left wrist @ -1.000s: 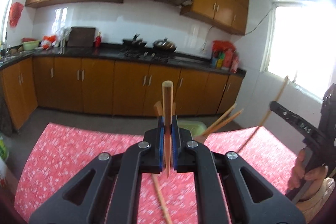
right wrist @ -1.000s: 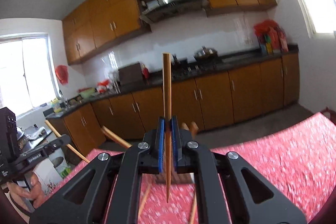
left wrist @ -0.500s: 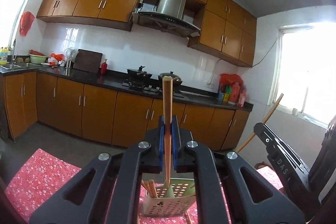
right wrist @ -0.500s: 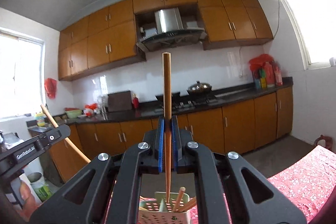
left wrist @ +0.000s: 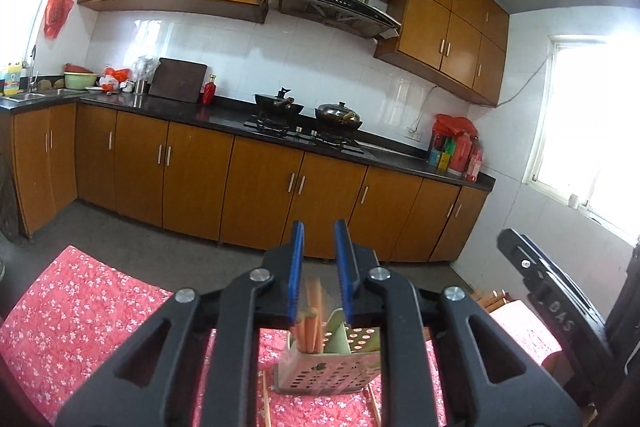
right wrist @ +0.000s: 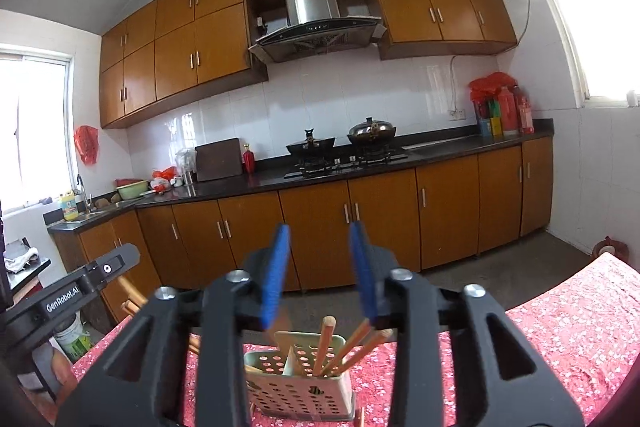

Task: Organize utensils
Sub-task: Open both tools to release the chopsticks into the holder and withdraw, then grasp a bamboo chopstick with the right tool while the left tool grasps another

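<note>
A pale green perforated utensil holder (left wrist: 332, 367) stands on the red floral tablecloth (left wrist: 80, 327); it also shows in the right wrist view (right wrist: 300, 383). My left gripper (left wrist: 320, 267) is open above it, with wooden chopsticks (left wrist: 310, 323) standing in the left compartment just below the blue pads. My right gripper (right wrist: 320, 271) is open and empty above the holder, where several chopsticks (right wrist: 344, 343) lean in the right compartment. Each gripper shows at the edge of the other's view.
Loose chopsticks (left wrist: 266, 399) lie on the cloth beside the holder. Behind the table is a kitchen with brown cabinets (left wrist: 260, 195), a stove with pans (left wrist: 308, 111) and a range hood. Windows are at both sides.
Both grippers opened and let go of their chopsticks, which dropped into the holder. Both jaws now stand apart above it.
</note>
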